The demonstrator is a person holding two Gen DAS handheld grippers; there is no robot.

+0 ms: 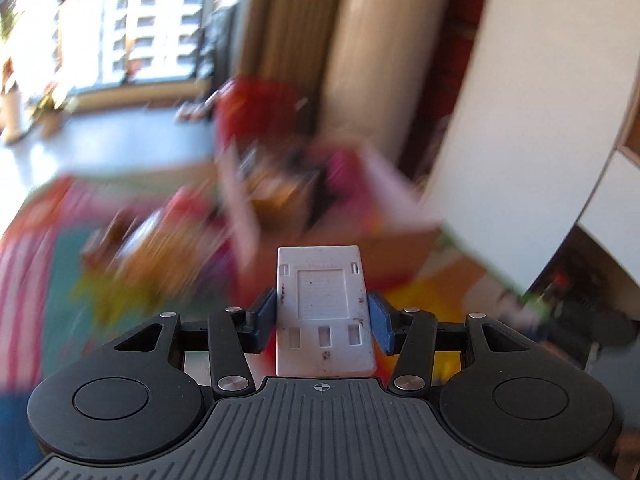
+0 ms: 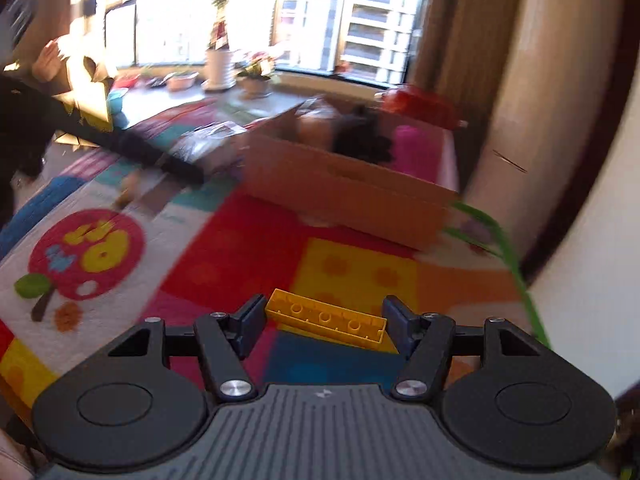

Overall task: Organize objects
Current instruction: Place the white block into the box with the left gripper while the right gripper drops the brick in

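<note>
My left gripper [image 1: 322,309] is shut on a flat white plastic piece [image 1: 320,272] with slots in it, its blue pads [image 1: 265,312] pressing on both long sides. My right gripper [image 2: 324,314] is shut on a long yellow toy brick [image 2: 326,318] that lies crosswise, its ends against the two pads. Both hang above the floor. Ahead stands an open cardboard box [image 2: 344,196] with pink and black things inside. In the left wrist view the same box [image 1: 280,208] is badly blurred.
A colourful play mat [image 2: 200,260] covers the floor. A long black object [image 2: 140,148] lies left of the box, a red thing [image 2: 420,104] behind it. Plant pots [image 2: 218,64] line the window sill. Brown curtains [image 2: 460,40] and a white cabinet [image 1: 520,120] stand on the right.
</note>
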